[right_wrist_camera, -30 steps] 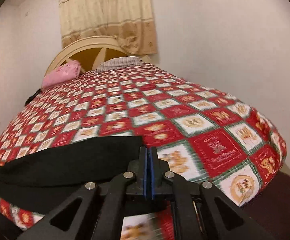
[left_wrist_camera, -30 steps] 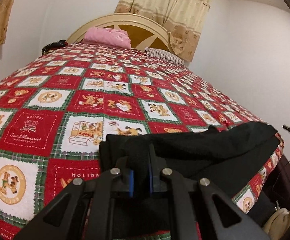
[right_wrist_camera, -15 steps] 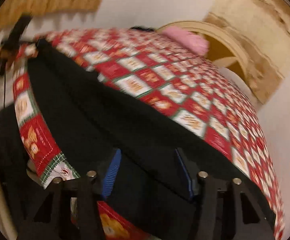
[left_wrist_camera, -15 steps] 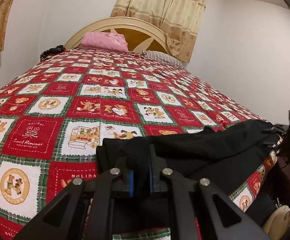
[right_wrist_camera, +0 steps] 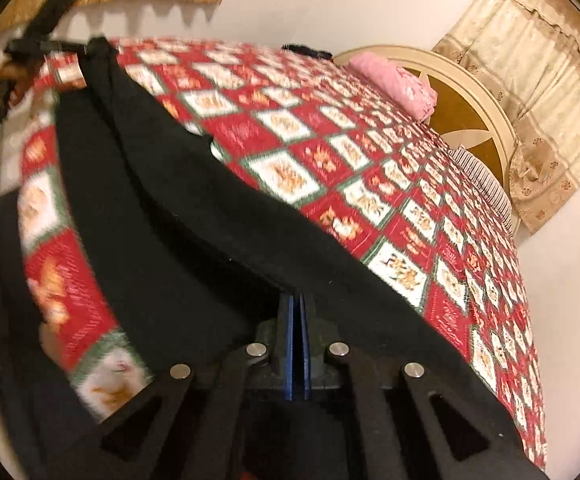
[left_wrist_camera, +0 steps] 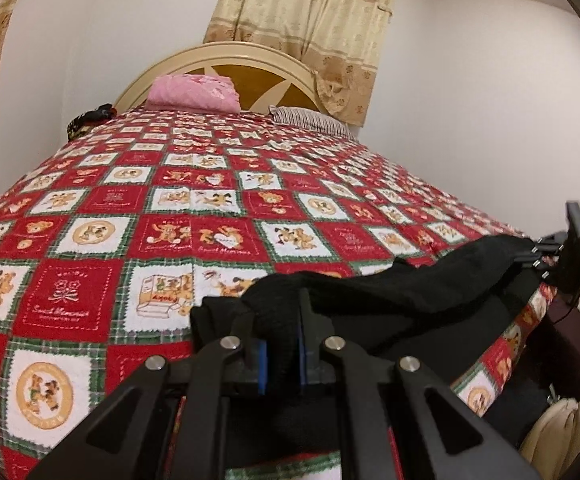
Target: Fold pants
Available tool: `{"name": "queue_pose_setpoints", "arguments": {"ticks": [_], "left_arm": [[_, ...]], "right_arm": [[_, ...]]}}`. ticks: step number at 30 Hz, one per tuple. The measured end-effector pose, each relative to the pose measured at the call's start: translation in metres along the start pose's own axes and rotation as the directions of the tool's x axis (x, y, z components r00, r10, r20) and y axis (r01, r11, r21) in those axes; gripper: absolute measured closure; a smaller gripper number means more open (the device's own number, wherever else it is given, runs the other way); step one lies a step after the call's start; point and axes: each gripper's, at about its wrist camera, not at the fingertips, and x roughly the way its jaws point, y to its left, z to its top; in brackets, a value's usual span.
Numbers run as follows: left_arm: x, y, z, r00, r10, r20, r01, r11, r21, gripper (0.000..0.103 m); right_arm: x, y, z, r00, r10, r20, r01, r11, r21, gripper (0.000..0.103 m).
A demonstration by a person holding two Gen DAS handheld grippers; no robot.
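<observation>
The right gripper (right_wrist_camera: 297,312), spread half a second ago, now pinches the pants (right_wrist_camera: 162,216); the left gripper (left_wrist_camera: 282,328) still grips them.

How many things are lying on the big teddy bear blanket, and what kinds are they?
Black pants: 1, the black fabric pants along the near edge of the red checked teddy bear bedspread.
Pillows: 1, the striped pillow.
Pink folded blankets: 1, the pink folded blanket.
Dark bundles: 1, the dark patterned bundle, too small to identify.
Total: 4
</observation>
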Motion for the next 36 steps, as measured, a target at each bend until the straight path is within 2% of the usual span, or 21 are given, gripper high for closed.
{"name": "queue_pose_setpoints", "arguments": {"ticks": [4, 7, 9, 12, 14, 16, 18, 22, 23, 27, 29, 32, 33, 36], "left_arm": [[0.006, 0.012, -0.019, 0.999, -0.002, -0.048, 0.002, 1.0, 0.003, 0.087], [0.01, 0.02, -0.032, 0.997, -0.015, -0.073, 0.016, 1.0, 0.013, 0.077], [0.004, 0.023, -0.034, 0.997, -0.033, -0.073, 0.034, 0.999, 0.017, 0.076], [-0.013, 0.019, -0.027, 0.997, -0.034, -0.062, 0.038, 0.998, 0.052, 0.072], [-0.021, 0.014, -0.024, 0.998, -0.018, -0.061, 0.024, 0.996, 0.089, 0.065], [-0.024, 0.015, -0.025, 0.995, 0.037, -0.088, -0.025, 0.99, 0.139, 0.049], [-0.024, 0.023, -0.03, 0.991, 0.066, -0.115, -0.049, 0.988, 0.15, 0.045], [-0.028, 0.054, -0.047, 0.976, 0.129, -0.175, -0.117, 0.99, 0.081, 0.045], [-0.032, 0.061, -0.05, 0.973, 0.146, -0.178, -0.137, 0.989, 0.062, 0.045], [-0.053, 0.08, -0.055, 0.976, 0.171, -0.136, -0.181, 0.981, -0.063, 0.045], [-0.057, 0.078, -0.05, 0.984, 0.141, -0.106, -0.152, 0.982, -0.109, 0.045], [-0.048, 0.066, -0.037, 0.995, 0.059, -0.076, -0.071, 0.983, -0.17, 0.045], [-0.037, 0.06, -0.031, 0.996, 0.025, -0.08, -0.039, 0.982, -0.183, 0.045], [-0.007, 0.049, -0.022, 0.992, -0.006, -0.127, -0.019, 0.981, -0.195, 0.045]], "right_arm": [[-0.023, 0.009, -0.015, 0.996, 0.085, -0.009, -0.085, 0.996, 0.003, 0.1], [-0.013, 0.026, -0.034, 0.993, 0.091, -0.073, -0.095, 0.995, -0.045, 0.1], [-0.001, 0.034, -0.046, 0.988, 0.105, -0.114, -0.111, 0.993, -0.048, 0.101], [0.001, 0.03, -0.051, 0.984, 0.124, -0.124, -0.128, 0.992, -0.023, 0.101], [-0.01, 0.019, -0.049, 0.984, 0.153, -0.096, -0.15, 0.988, 0.029, 0.101], [-0.02, 0.011, -0.046, 0.982, 0.171, -0.075, -0.167, 0.984, 0.056, 0.101], [-0.02, 0.011, -0.048, 0.981, 0.176, -0.079, -0.172, 0.983, 0.057, 0.101], [0.001, 0.026, -0.061, 0.971, 0.182, -0.156, -0.182, 0.983, 0.014, 0.1], [0.001, 0.027, -0.061, 0.973, 0.172, -0.153, -0.173, 0.985, 0.004, 0.1], [-0.007, 0.02, -0.061, 0.966, 0.205, -0.155, -0.204, 0.979, 0.023, 0.099], [-0.013, 0.019, -0.06, 0.968, 0.206, -0.146, -0.208, 0.978, 0.002, 0.099], [-0.021, 0.02, -0.056, 0.967, 0.223, -0.124, -0.227, 0.974, -0.019, 0.099], [-0.024, 0.021, -0.053, 0.968, 0.225, -0.109, -0.229, 0.973, -0.02, 0.099], [-0.027, 0.026, -0.042, 0.969, 0.237, -0.068, -0.239, 0.971, -0.022, 0.099]]}}
